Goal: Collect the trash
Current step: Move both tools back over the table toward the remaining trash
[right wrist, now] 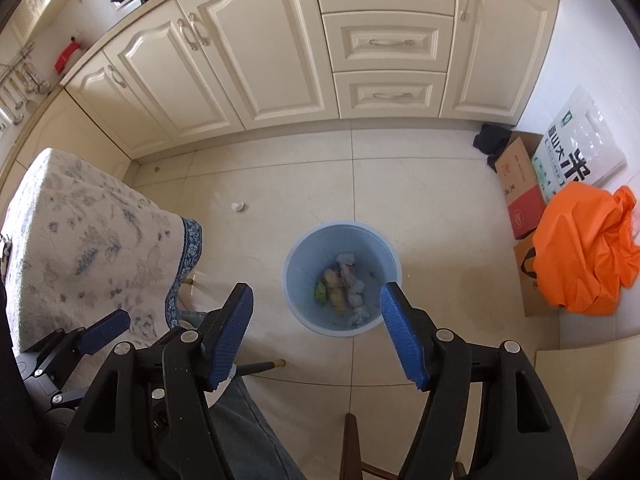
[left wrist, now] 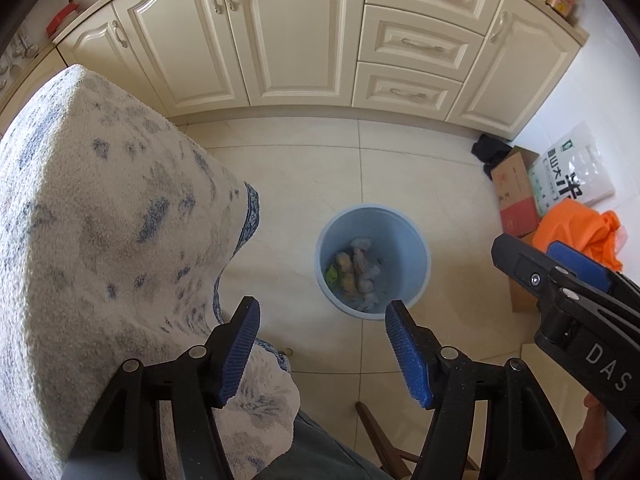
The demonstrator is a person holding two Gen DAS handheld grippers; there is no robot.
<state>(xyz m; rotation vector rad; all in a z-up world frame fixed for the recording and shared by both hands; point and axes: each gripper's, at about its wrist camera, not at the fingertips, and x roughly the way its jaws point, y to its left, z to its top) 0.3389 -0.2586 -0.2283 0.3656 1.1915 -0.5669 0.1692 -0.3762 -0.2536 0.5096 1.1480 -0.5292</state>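
Observation:
A light blue bin (left wrist: 410, 250) (right wrist: 306, 256) stands on the tiled floor below both grippers. Crumpled paper and wrappers (left wrist: 362, 270) (right wrist: 344, 286), white, yellow and green, lie at its bottom. A small white paper ball (right wrist: 238, 207) sits on the floor between the bin and the cabinets, near the table's corner. My left gripper (left wrist: 322, 312) hangs open over the bin's near side with nothing between its blue pads. My right gripper (right wrist: 316, 294) is also open and empty above the bin. In each view the other gripper (left wrist: 536, 252) (right wrist: 102, 334) shows at the edge.
A table under a blue-flecked white cloth (left wrist: 100, 220) (right wrist: 80, 248) fills the left. Cream cabinets (left wrist: 280, 40) (right wrist: 280, 60) run along the back. Cardboard boxes (right wrist: 520, 188), a rice sack (right wrist: 576, 148) and an orange bag (right wrist: 584, 248) crowd the right wall. A wooden chair (right wrist: 350, 440) and a person's trouser leg (right wrist: 248, 432) are below.

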